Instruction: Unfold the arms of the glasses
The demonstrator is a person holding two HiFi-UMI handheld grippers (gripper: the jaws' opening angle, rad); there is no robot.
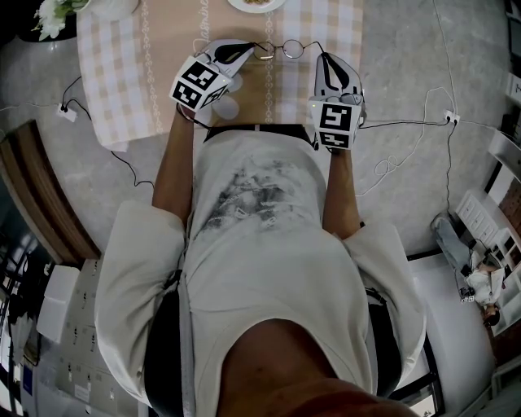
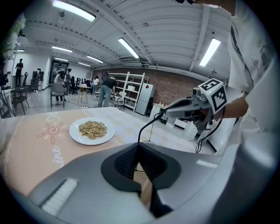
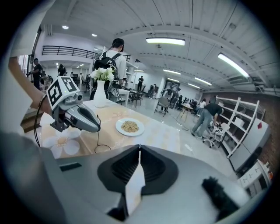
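Observation:
Thin wire-rimmed round glasses (image 1: pixel 281 49) hang in the air between my two grippers, above the table's near edge. My left gripper (image 1: pixel 251 50) is shut on the frame's left end. My right gripper (image 1: pixel 321 55) is shut on the tip of one arm at the right end. In the left gripper view that thin black arm (image 2: pixel 146 127) rises from my closed jaws (image 2: pixel 139 148) and curves over to the right gripper (image 2: pixel 167 112). In the right gripper view the wire (image 3: pixel 99 139) drops from the left gripper (image 3: pixel 97 127) to a lens loop (image 3: pixel 103 148); my right gripper (image 3: pixel 140 148) has its jaws together.
A white plate of food (image 1: pixel 256 4) (image 2: pixel 92 130) (image 3: pixel 130 127) sits further back on the beige checked tablecloth (image 1: pixel 114 57). A vase of white flowers (image 3: pixel 100 94) stands at the table's far left. Cables (image 1: pixel 391 163) trail over the floor at right. People stand in the hall behind.

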